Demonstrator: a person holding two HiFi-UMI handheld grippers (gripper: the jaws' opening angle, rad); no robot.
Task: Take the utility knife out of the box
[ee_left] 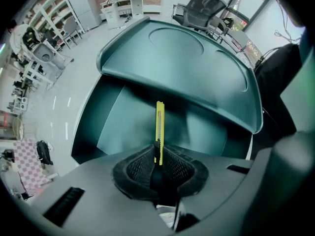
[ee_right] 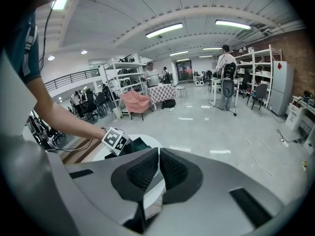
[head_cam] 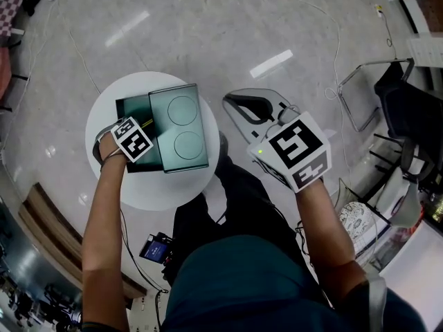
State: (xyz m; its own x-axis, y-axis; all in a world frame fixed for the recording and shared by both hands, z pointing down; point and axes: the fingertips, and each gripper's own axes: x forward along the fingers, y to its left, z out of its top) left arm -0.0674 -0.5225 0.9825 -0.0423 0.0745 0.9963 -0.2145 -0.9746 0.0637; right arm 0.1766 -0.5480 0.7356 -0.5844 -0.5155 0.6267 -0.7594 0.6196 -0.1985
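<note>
The slim yellow plastic utility knife (ee_left: 159, 124) is inside the open dark teal box (ee_left: 118, 127), its near end pinched between the pads of the closed left gripper (ee_left: 158, 156). It looks light, stiff and smooth, so a hold nearer mid-body would probably steady it better. The box sits on the round white tabletop (head_cam: 159, 185). Right of the box, off the tabletop, the right gripper (ee_right: 159, 154) is closed on nothing.
</note>
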